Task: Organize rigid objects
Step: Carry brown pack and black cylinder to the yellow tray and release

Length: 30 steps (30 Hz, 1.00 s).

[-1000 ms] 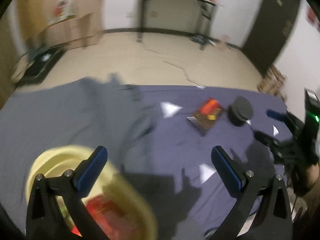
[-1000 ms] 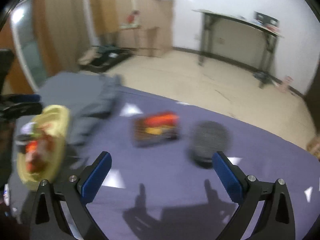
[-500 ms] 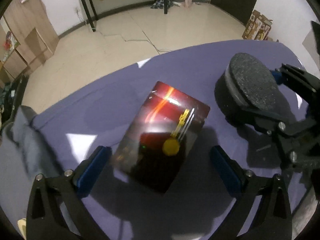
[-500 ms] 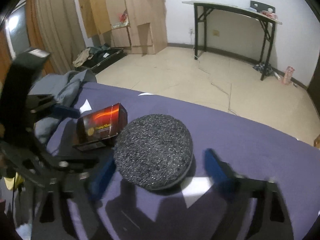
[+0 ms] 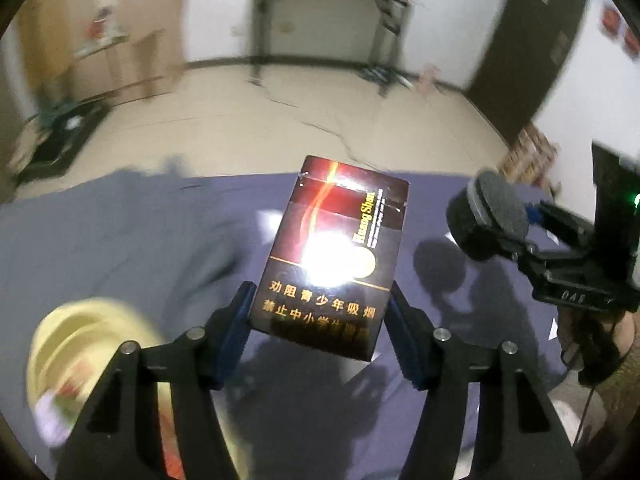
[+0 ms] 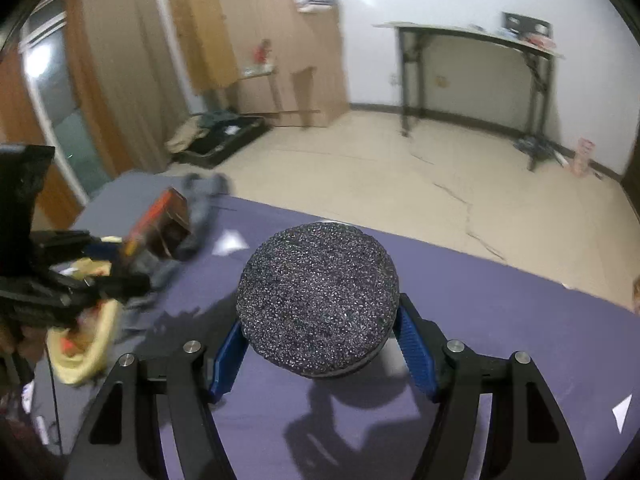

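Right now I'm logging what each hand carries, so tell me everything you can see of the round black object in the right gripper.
The round black object is a thick disc with a coarse, speckled, foam-like top and a smoother dark rim below. The right gripper is shut on it, its blue pads pressing opposite sides. It is held lifted above the purple cloth, casting a shadow below. In the left wrist view it appears tilted, its top facing the camera.

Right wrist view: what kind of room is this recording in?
Probably a sparsely furnished home room: a cloth-covered table in front, beige tiled floor, wooden wardrobe, and a black-legged side table against the white wall.
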Motion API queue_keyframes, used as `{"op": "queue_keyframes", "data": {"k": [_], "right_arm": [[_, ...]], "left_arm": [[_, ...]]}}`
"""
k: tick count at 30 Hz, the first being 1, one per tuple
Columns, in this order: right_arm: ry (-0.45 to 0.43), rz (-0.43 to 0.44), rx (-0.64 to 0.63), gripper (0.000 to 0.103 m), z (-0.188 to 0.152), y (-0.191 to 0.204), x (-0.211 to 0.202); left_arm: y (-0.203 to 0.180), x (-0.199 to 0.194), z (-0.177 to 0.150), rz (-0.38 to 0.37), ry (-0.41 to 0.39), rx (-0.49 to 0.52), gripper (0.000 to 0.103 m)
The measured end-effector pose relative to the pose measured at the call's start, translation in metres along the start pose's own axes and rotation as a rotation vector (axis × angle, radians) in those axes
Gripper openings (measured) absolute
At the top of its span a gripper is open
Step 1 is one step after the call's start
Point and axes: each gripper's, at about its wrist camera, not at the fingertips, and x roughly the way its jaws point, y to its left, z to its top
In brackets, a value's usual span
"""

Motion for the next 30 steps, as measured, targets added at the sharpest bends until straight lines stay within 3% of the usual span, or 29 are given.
{"op": "queue_keyframes", "data": {"k": [4, 6, 9, 12, 16, 21, 30], "right_arm": [[0.029, 0.11, -0.083, 0.068, 0.014, 0.079, 0.0], [0.06, 0.176, -0.131, 0.068, 0.015, 0.123, 0.008], [0.106, 0.269, -0.193, 0.068, 0.013, 0.186, 0.025], [0.149, 0.333, -0.204, 0.068, 0.016, 0.233, 0.05], [0.207, 0.33, -0.26, 0.068, 0.034, 0.289, 0.101], [0.304, 0.293, -0.357, 0.068, 0.04, 0.331, 0.164], [0.315, 0.26, -0.355, 0.07, 0.041, 0.346, 0.211]], "left_arm": [[0.088, -0.067, -0.035, 0.146, -0.033, -0.134, 0.061], [0.125, -0.09, -0.063, 0.232, -0.007, -0.177, 0.061], [0.156, -0.104, -0.106, 0.293, 0.041, -0.222, 0.06], [0.171, -0.099, -0.146, 0.294, 0.088, -0.26, 0.06], [0.183, -0.08, -0.172, 0.263, 0.116, -0.284, 0.06], [0.188, -0.056, -0.159, 0.249, 0.125, -0.27, 0.059], [0.202, -0.052, -0.146, 0.23, 0.114, -0.228, 0.059]]}}
